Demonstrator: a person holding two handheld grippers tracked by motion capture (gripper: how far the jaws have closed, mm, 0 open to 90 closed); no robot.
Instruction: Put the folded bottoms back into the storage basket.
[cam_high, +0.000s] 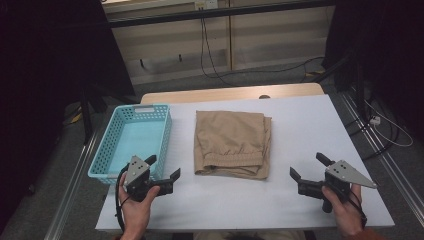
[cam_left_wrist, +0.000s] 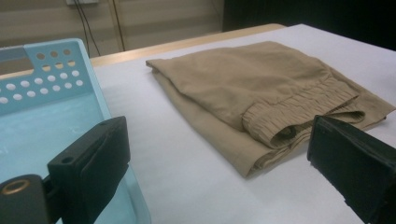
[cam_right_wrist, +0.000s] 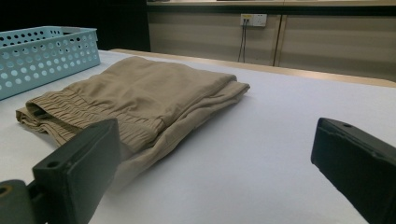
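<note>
Near the desk's front edge, the left gripper (cam_high: 163, 167) and right gripper (cam_high: 310, 166) hover wide open and empty, flanking the folded khaki trousers (cam_high: 233, 143) at the desk's middle. This looks like the approach: next, both should close in on the elastic waistband. Bare desk (cam_high: 305, 125) lies right; the blue basket (cam_high: 112, 134) crowds the left edge.

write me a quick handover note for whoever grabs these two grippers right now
Left gripper: open, holds nothing, at the near end of the blue basket.
Right gripper: open, holds nothing, to the right of the folded tan trousers.
Trousers lie folded mid-table, elastic waistband toward the person, touched by neither gripper.
Basket has nothing in it.
Done: trousers look folded.
Left: probably lift them into the basket.
</note>
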